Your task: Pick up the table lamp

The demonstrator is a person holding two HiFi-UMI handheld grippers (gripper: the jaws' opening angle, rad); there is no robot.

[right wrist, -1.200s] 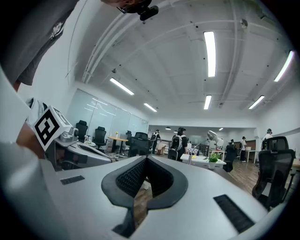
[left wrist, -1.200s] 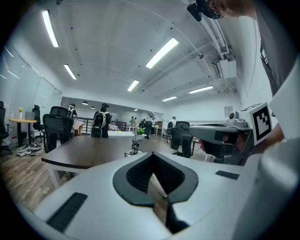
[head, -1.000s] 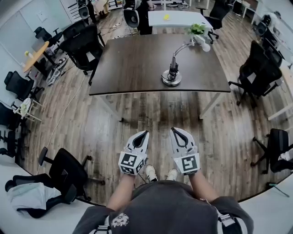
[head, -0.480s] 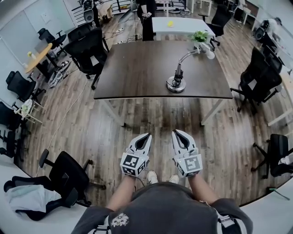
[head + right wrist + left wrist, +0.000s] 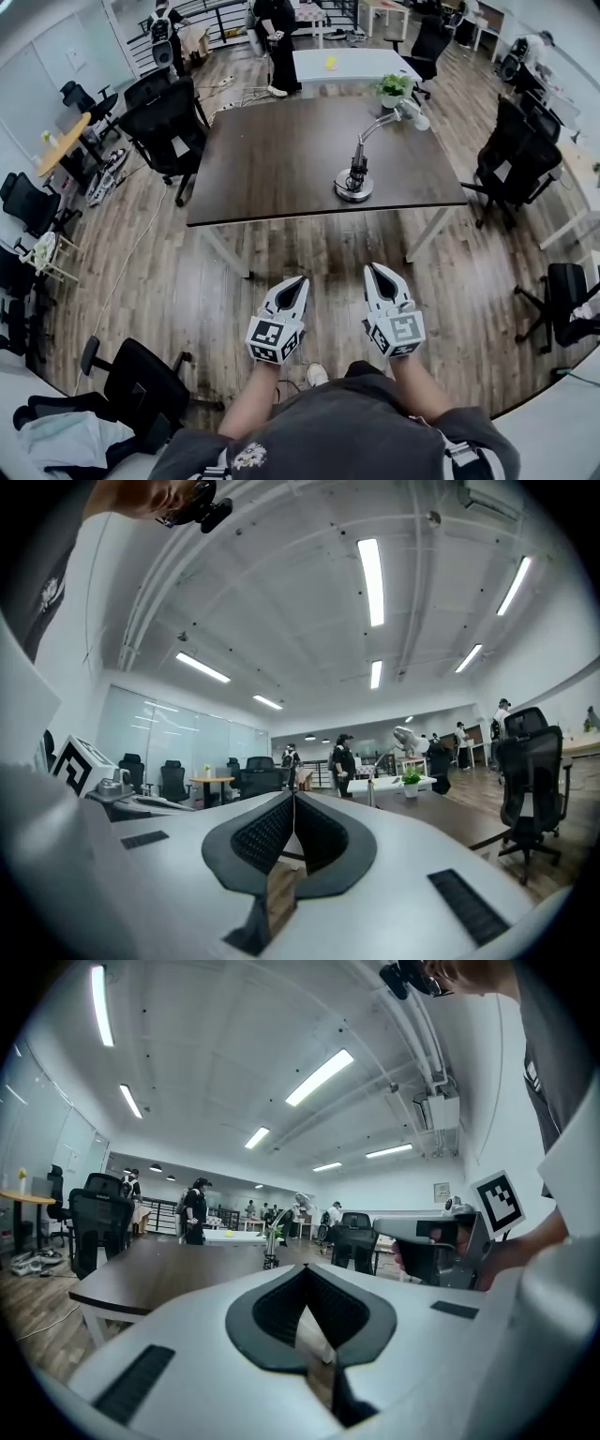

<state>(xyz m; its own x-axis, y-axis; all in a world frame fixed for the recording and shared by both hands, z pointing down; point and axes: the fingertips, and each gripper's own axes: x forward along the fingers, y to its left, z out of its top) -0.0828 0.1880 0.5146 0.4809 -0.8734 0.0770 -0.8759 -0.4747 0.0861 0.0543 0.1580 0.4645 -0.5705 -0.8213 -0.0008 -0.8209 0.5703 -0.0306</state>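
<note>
The table lamp [image 5: 354, 178] stands on the dark brown table [image 5: 272, 150], round silver base near the front right edge, its bent arm reaching to a white head [image 5: 418, 118]. Both grippers hang over the wooden floor, well short of the table. My left gripper [image 5: 302, 279] is shut and holds nothing. My right gripper [image 5: 373, 269] is shut and also holds nothing. In the left gripper view the lamp [image 5: 272, 1246] is small and far beyond the closed tips [image 5: 307, 1267]. The right gripper view shows the lamp [image 5: 392, 750] far off, right of the closed tips [image 5: 293, 793].
A potted plant [image 5: 393, 88] sits at the table's far right corner. Black office chairs stand at the table's left [image 5: 173, 122] and right [image 5: 511, 159], another at my lower left [image 5: 141, 366]. A white table [image 5: 342, 66] and people stand behind.
Both grippers have drifted a little forward toward the table, still shut. The right one has rolled slightly. The table and lamp sit lower in the head view.
</note>
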